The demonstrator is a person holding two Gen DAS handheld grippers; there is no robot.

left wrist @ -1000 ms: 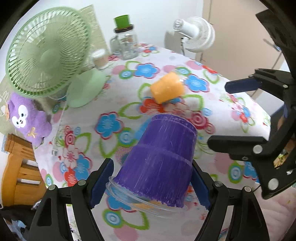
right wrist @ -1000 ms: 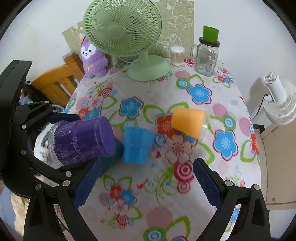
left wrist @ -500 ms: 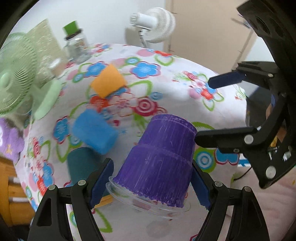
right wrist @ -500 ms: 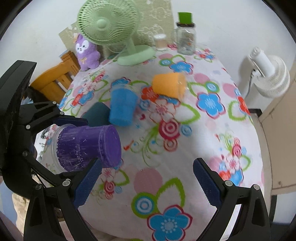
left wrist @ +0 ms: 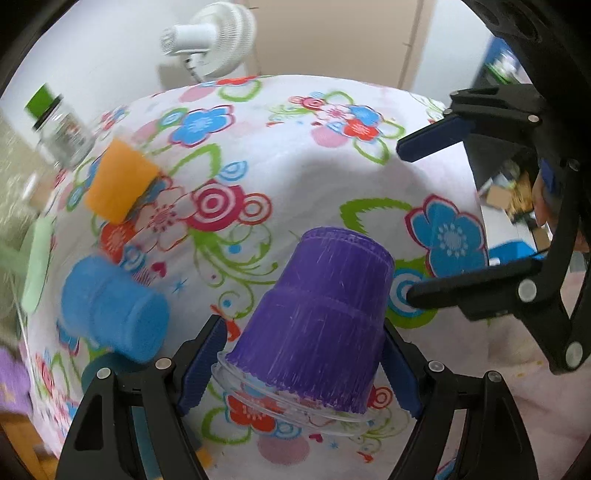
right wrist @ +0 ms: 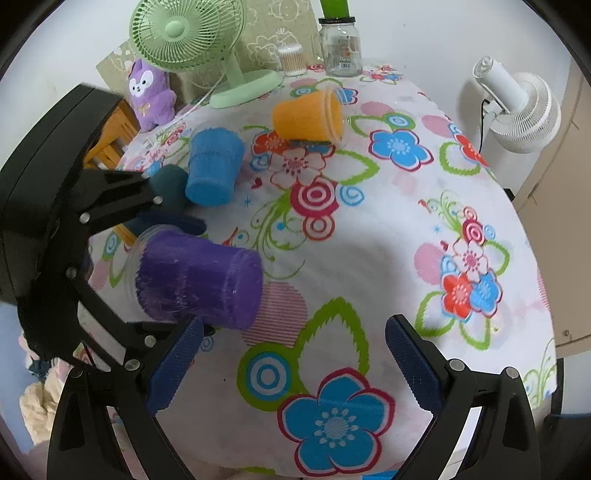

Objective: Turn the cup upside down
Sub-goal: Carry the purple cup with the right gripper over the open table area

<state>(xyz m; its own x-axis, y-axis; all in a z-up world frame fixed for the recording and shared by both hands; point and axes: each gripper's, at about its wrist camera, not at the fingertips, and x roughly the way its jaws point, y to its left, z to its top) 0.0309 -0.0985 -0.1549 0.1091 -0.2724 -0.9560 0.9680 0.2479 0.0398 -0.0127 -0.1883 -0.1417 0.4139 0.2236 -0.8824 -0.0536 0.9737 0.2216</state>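
My left gripper is shut on the purple cup, holding it near its clear rim with its base pointing away from me, above the flowered tablecloth. In the right wrist view the purple cup lies sideways in the left gripper, base toward the table's middle. My right gripper is open and empty over the near part of the table; it also shows at the right of the left wrist view.
An orange cup, a blue cup and a dark teal cup lie on their sides farther back. A green fan, a purple plush and a glass jar stand at the back. A white fan stands beyond the right edge.
My left gripper has carried the purple cup rightward and forward over the table, away from the other cups. The right gripper has stayed open and drifted toward the near edge.
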